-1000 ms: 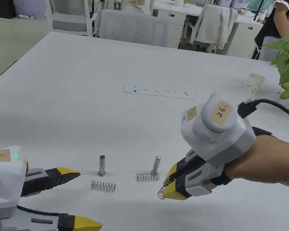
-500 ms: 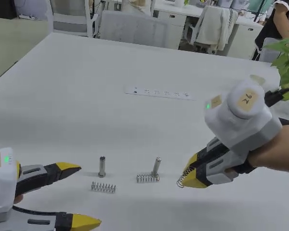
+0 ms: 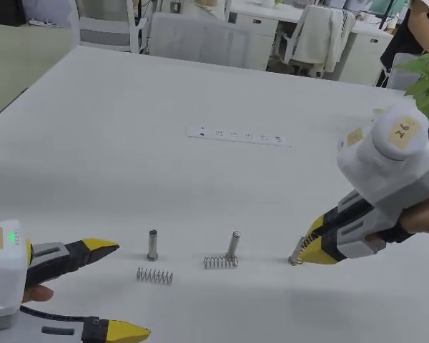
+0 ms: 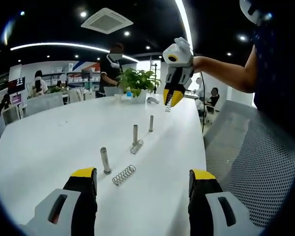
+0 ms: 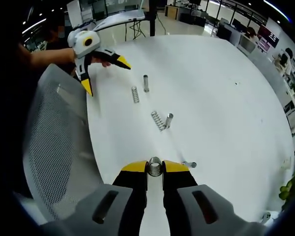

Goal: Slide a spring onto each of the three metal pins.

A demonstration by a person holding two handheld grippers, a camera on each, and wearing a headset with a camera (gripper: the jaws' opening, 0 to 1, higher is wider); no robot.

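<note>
The right gripper (image 5: 155, 165) was clamped on a thin coil spring (image 4: 168, 103) of bright wire, its yellow-tipped jaws pinching the coil between them. That spring sat to the right of the middle pin (image 3: 234, 244), close by the third pin (image 5: 189, 164). Whether coil and pin touched could not be told.

The middle pin was a short, smooth steel cylinder standing on the matte white table (image 3: 200, 186). A second spring (image 3: 220, 262) lay on its side against the foot of the middle pin. To the left of the middle pin stood the left pin (image 3: 152, 244), the same plain round shape, upright. A third spring (image 3: 154, 275) lay flat just in front of the left pin, apart from it.

Further left of the middle pin, the left gripper (image 4: 143, 173) hovered with its dark, yellow-capped jaws spread wide and nothing between them. Well beyond the middle pin lay a long, flat white power strip (image 3: 237, 136)
</note>
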